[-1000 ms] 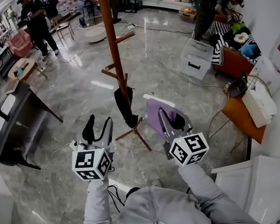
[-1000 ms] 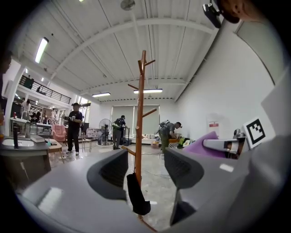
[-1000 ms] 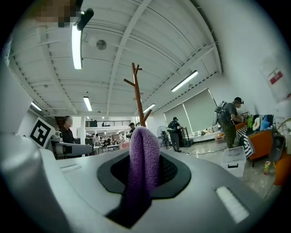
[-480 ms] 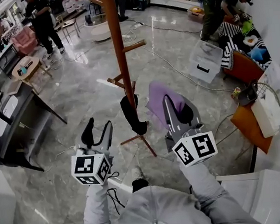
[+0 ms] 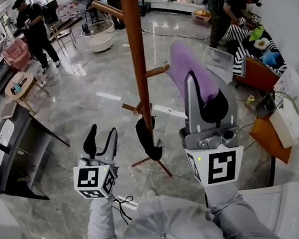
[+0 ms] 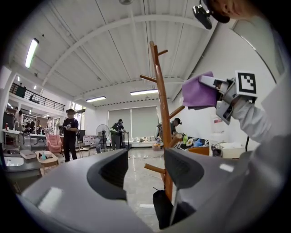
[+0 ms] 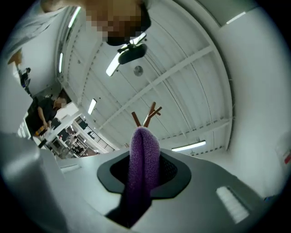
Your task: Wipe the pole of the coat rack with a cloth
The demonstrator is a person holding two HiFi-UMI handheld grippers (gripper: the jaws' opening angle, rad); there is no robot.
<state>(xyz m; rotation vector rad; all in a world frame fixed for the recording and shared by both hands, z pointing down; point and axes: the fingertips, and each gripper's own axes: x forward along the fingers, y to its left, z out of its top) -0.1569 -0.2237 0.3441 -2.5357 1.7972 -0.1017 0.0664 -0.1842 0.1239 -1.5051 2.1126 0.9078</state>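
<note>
Both grippers are held up before the wooden coat rack (image 5: 146, 108), which stands on the shiny marble floor (image 5: 77, 97). Its pole (image 5: 134, 37) rises straight between them. From where I stand, the right gripper (image 5: 204, 91) is lifted high, jaws clamped on a purple cloth (image 5: 183, 64) that sits just right of the pole, near a peg (image 5: 157, 71) but apart from the wood. The left gripper (image 5: 102, 133) hangs lower, jaws spread wide, nothing in them. A dark limp item (image 5: 151, 143) hangs low against the pole.
</note>
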